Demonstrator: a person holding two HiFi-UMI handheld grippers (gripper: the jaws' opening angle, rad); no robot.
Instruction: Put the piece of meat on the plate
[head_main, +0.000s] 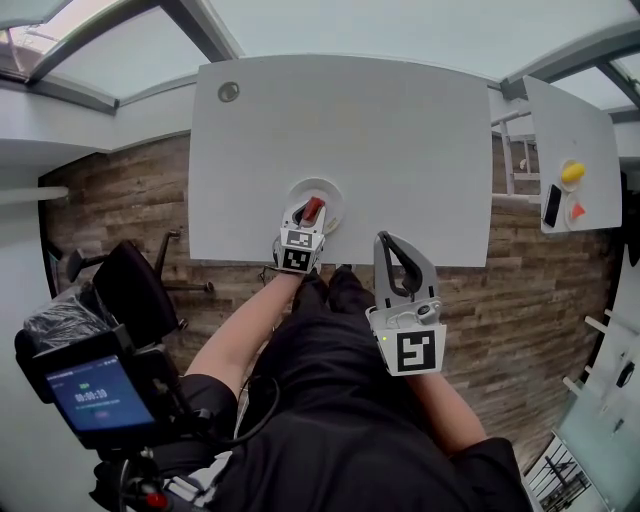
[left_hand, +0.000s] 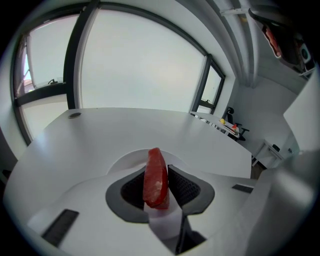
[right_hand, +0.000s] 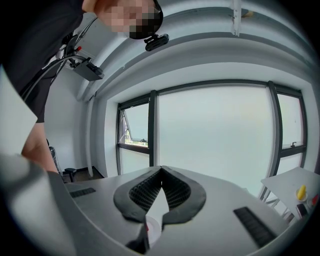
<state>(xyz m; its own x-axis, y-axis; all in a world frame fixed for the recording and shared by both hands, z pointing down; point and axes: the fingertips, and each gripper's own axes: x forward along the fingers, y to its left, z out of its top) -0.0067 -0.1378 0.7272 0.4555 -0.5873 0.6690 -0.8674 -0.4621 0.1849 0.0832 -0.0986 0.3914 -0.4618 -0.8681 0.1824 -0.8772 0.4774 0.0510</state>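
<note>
A red piece of meat (head_main: 313, 209) stands on edge between the jaws of my left gripper (head_main: 308, 213), which is shut on it. In the left gripper view the piece of meat (left_hand: 156, 176) is pinched by the dark pads (left_hand: 186, 189), just above the round white plate (left_hand: 131, 158). The plate (head_main: 334, 203) lies near the front edge of the white table (head_main: 400, 140). My right gripper (head_main: 386, 243) hangs over the person's lap, off the table, its jaws closed tip to tip and empty. The right gripper view shows the right gripper (right_hand: 161, 171) shut, pointing toward the windows.
A round grommet (head_main: 229, 92) sits at the table's far left corner. A second white table (head_main: 590, 135) at the right carries a yellow object (head_main: 572, 173), an orange one (head_main: 577, 211) and a black phone (head_main: 552, 204). A black chair (head_main: 130, 290) and a screen device (head_main: 95, 393) stand at the left.
</note>
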